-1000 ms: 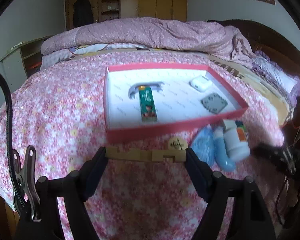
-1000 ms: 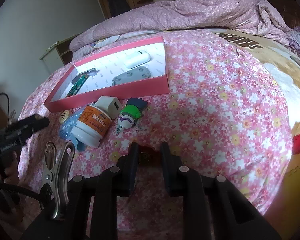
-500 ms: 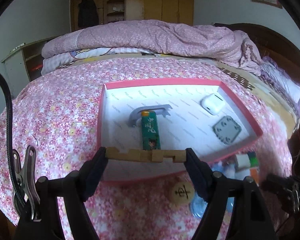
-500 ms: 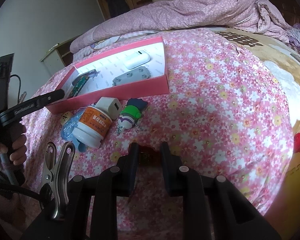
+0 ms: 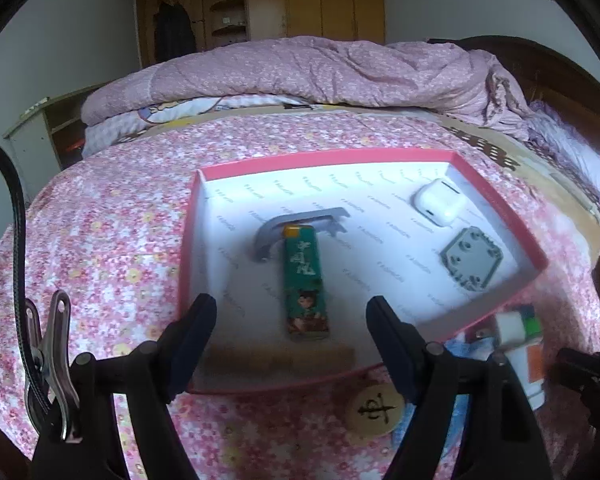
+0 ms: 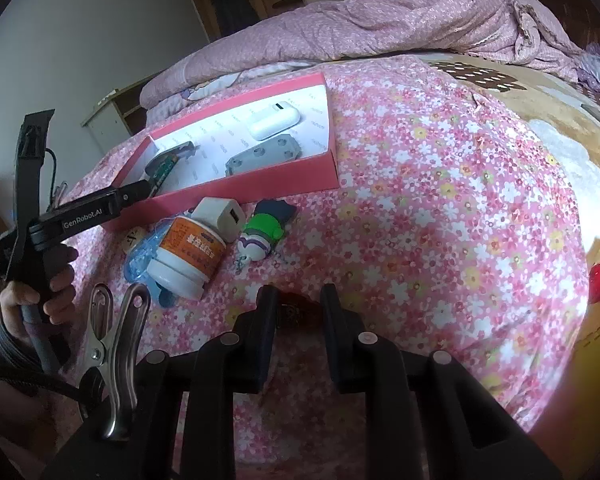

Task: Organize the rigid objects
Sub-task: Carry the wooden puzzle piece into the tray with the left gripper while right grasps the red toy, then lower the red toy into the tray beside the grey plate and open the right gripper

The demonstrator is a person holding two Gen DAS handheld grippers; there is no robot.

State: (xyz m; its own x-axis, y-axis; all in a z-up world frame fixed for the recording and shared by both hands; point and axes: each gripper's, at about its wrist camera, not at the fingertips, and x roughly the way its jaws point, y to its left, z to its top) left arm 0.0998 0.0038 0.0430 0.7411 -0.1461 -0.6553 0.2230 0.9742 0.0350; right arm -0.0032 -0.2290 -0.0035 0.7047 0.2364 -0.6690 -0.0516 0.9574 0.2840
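A red box with a white floor lies on the flowered bedspread. It holds a green lighter, a grey bracket, a white earbud case and a grey plate. My left gripper hangs open over the box's near end. A notched wooden bar, blurred, sits below its fingertips by the front wall, free of the pads. My right gripper rests low over the bedspread, shut on a small dark red object.
Outside the box's front wall lie a round wooden chess piece, an orange-labelled white bottle, a white charger, a green and purple toy and blue plastic. A rumpled pink quilt lies behind.
My left gripper moved forward from the bedspread to over the box. The wooden bar it held between its fingertips has left them and dropped toward the box floor. The right gripper stayed still.
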